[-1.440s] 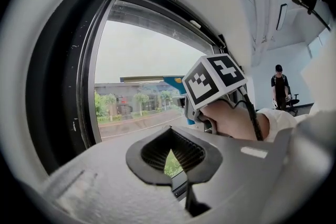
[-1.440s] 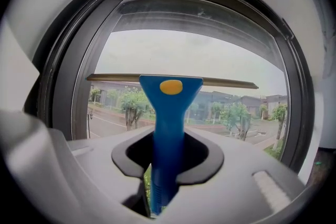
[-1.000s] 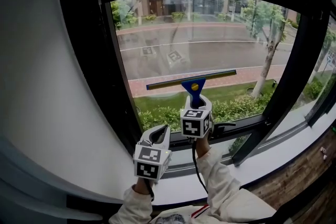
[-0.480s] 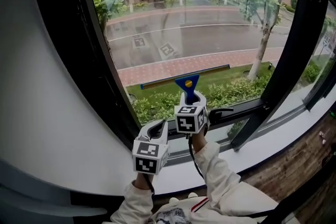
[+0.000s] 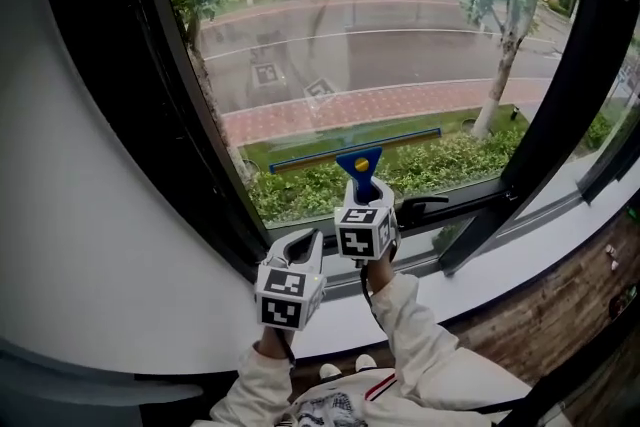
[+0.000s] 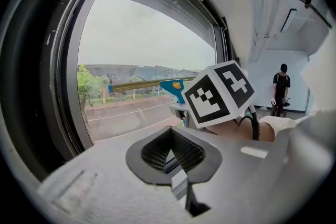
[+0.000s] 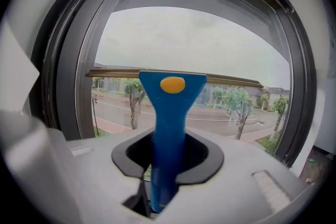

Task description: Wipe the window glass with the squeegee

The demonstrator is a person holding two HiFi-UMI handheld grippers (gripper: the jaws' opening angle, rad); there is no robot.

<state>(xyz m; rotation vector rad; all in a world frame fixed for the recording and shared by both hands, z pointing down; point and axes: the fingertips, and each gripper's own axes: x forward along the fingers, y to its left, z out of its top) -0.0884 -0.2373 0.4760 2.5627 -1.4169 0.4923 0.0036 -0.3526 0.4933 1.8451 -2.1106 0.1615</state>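
The squeegee (image 5: 357,161) has a blue handle with a yellow dot and a long thin blade. Its blade lies almost level across the lower part of the window glass (image 5: 350,35). My right gripper (image 5: 365,202) is shut on the handle from below; in the right gripper view the blue squeegee (image 7: 169,113) stands upright between the jaws, with the glass (image 7: 184,39) behind it. My left gripper (image 5: 302,251) hangs lower left of it, near the sill, shut with nothing in it. From the left gripper (image 6: 170,153) view the squeegee (image 6: 172,85) shows side-on against the glass.
A black window frame (image 5: 200,135) surrounds the pane, with a black window handle (image 5: 420,208) on the bottom rail right of the squeegee. Below runs a white sill (image 5: 500,285). A person (image 6: 282,86) stands far back in the room in the left gripper view.
The squeegee and my right gripper have slid down the glass, closer to the bottom rail. The left gripper has stayed low beside the sill.
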